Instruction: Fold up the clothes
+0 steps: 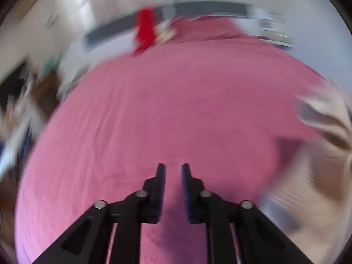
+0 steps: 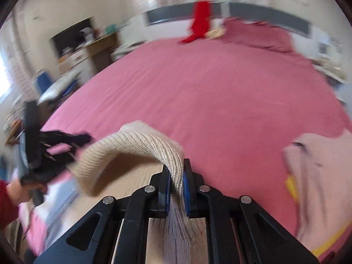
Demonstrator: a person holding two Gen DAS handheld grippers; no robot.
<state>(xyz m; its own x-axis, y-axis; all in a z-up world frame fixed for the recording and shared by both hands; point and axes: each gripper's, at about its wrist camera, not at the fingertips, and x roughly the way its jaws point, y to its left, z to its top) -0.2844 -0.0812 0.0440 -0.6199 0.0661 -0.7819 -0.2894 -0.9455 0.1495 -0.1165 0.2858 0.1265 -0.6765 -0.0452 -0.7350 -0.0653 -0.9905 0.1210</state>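
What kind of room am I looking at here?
Most likely a bedroom: a wide bed under a pink bedspread, a dark headboard along the far wall, and a cluttered wooden desk to the side.

You are in a bedroom at home. A big bed (image 2: 198,83) with a pink sheet fills most of the view. It has a dark headboard (image 2: 253,11) at the far end, with a red cloth (image 2: 199,22) hanging over it. Clothes lie on the bed, and a wooden desk (image 2: 99,48) stands by the pale wall.
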